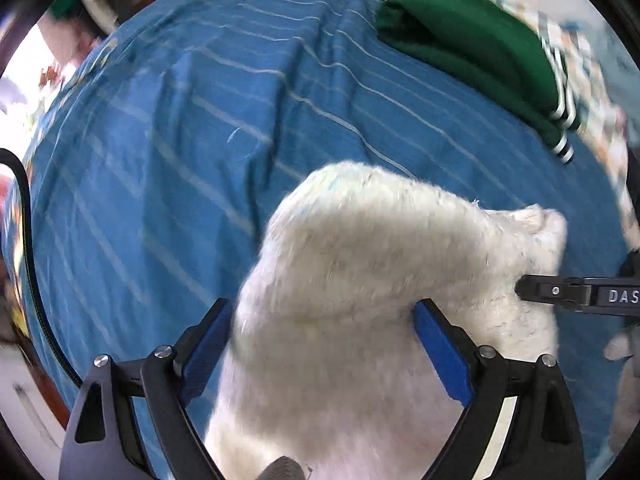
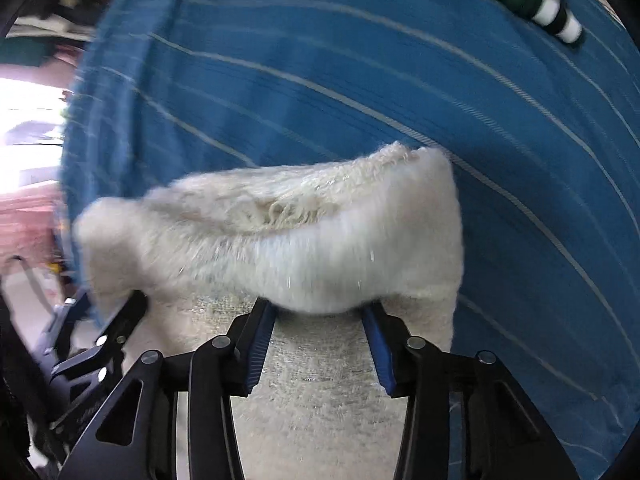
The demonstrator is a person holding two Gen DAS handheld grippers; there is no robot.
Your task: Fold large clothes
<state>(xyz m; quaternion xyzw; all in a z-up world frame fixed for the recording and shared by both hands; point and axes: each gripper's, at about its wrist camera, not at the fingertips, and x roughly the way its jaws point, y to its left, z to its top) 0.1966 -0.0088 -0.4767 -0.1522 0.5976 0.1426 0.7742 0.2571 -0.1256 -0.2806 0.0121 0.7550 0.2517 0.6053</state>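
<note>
Your left gripper [image 1: 324, 328] has its jaws clamped on a bunched fold of the white fleece garment [image 1: 360, 264], lifted over the blue striped bedsheet [image 1: 200, 120]. Your right gripper [image 2: 324, 320] pinches the same fleece [image 2: 280, 232] along its edge (blurred by motion, contact appears firm). A green garment [image 1: 472, 40] lies folded at the sheet's far right.

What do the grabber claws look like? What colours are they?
Both are black, angular metal frames with round silver bolts. The left gripper and right gripper each have two fingers lined with flat blue pads. One finger carries white letters "DAS".
</note>
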